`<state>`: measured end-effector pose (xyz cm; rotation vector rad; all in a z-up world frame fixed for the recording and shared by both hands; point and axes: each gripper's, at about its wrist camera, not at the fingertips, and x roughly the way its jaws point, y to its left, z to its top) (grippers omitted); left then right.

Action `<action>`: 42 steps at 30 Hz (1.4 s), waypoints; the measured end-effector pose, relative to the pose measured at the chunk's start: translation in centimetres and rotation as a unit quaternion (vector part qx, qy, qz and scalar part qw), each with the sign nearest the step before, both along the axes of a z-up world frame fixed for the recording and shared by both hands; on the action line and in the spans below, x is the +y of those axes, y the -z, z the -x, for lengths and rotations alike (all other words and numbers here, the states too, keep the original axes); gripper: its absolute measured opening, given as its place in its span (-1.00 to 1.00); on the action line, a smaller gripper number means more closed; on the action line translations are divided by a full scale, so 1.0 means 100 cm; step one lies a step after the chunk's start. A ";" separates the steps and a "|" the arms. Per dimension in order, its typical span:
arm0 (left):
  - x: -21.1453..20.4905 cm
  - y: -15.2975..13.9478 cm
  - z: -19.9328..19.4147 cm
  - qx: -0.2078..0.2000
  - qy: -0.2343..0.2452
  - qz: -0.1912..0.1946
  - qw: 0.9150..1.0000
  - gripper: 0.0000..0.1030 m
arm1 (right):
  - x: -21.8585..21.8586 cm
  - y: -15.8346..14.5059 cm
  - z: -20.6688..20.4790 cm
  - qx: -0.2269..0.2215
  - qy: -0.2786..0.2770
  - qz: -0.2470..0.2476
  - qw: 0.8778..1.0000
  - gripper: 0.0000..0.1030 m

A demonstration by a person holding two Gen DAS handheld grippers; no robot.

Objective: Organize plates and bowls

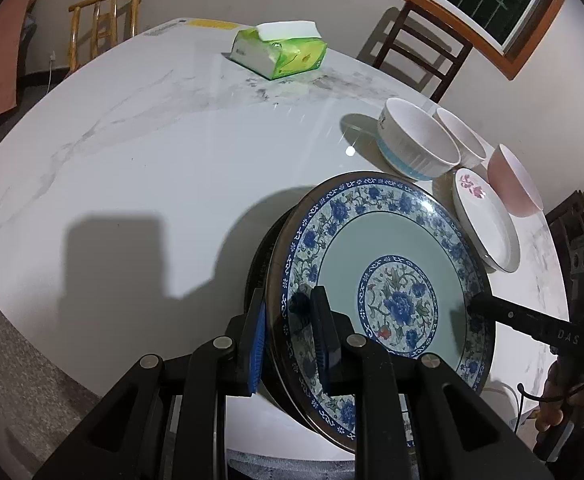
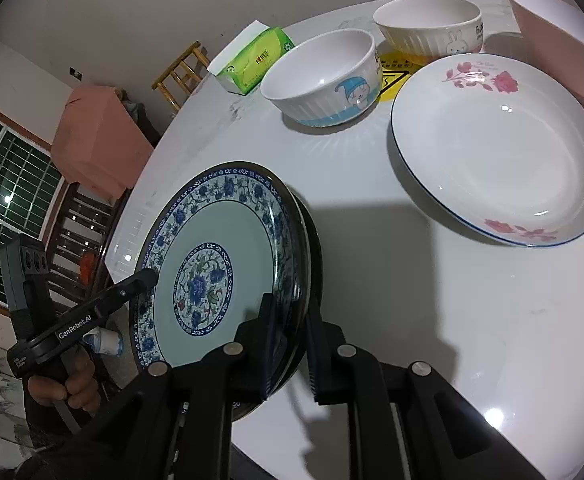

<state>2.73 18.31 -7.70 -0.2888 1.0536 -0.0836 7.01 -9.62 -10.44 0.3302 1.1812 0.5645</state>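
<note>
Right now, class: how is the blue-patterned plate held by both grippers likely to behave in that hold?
The blue-patterned plate looks rigid, so it should not flex. Its glossy glaze suggests it may slip. Held tilted by its rim between the left gripper and right gripper, it probably breaks if dropped.

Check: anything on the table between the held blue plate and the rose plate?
Nothing. In the right wrist view, bare table separates the blue-patterned plate from the rose plate; only shadow falls there.

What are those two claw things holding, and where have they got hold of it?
Both hold the blue floral plate by opposite edges of its rim: the left gripper, the right gripper.
</note>
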 end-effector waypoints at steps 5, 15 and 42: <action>0.002 0.006 -0.002 0.003 -0.003 0.004 1.000 -0.64 | 0.008 0.000 -0.001 -0.007 -0.003 0.015 1.000 -0.68; 0.008 0.009 -0.002 0.000 -0.008 0.002 1.000 -0.62 | 0.025 -0.002 -0.004 -0.007 -0.008 0.042 0.999 -0.66; -0.008 -0.008 0.000 -0.037 -0.022 -0.073 0.996 -0.51 | 0.054 -0.031 0.024 -0.134 -0.040 0.201 0.970 -0.32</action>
